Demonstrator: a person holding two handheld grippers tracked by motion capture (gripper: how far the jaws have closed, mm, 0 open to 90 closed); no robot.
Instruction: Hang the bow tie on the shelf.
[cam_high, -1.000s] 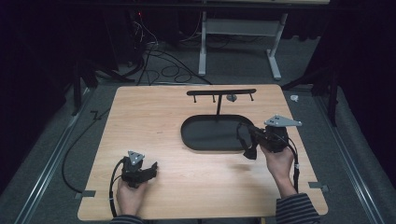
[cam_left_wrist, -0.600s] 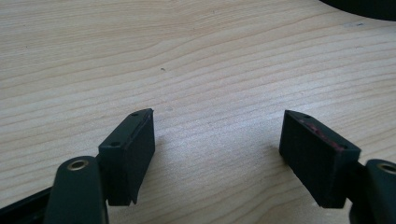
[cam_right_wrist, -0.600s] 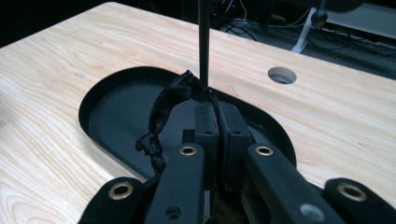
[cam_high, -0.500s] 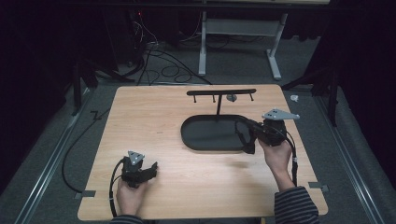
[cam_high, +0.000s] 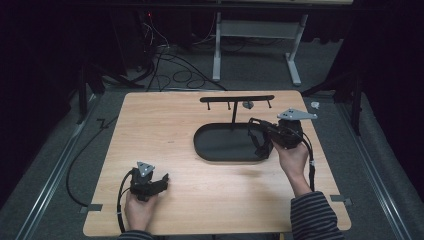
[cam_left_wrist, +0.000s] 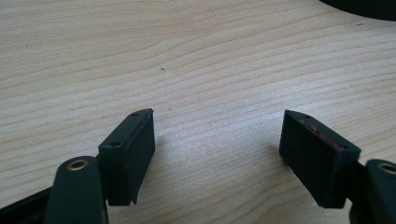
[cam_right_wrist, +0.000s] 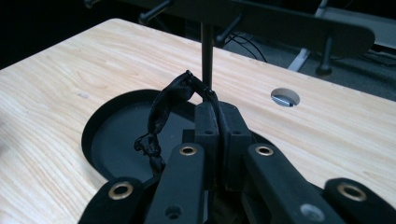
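Seen in the right gripper view, the right gripper (cam_right_wrist: 217, 122) has its two black jaws pressed together on a thin black scrunched band of soft fabric or elastic (cam_right_wrist: 164, 108), pinched at one end, with the rest looping up and hanging down to the left in a crumpled strand. It drapes freely under its own weight, so it is probably very light, limp and easily snagged; it should not break, but it could slip out of a shallow pinch. Hold taken near the top of the loop, as here, leaves the opening free, which would suit hooking it over a peg.

The band hangs above the near-right end of the black oval tray base of the stand (cam_high: 220, 148). Nothing can be seen lying in that tray; its dark floor looks bare. From the tray's middle rises a thin black upright post (cam_right_wrist: 207, 51) carrying a black crossbar with short pegs (cam_high: 236, 98), beyond the band. A small grey object (cam_high: 247, 104) hangs at the bar, too small to identify.

Well away from the tray, toward the near-left corner of the light wooden table (cam_high: 150, 125), the left gripper (cam_left_wrist: 217, 140) rests low with its jaws spread wide and nothing between them.
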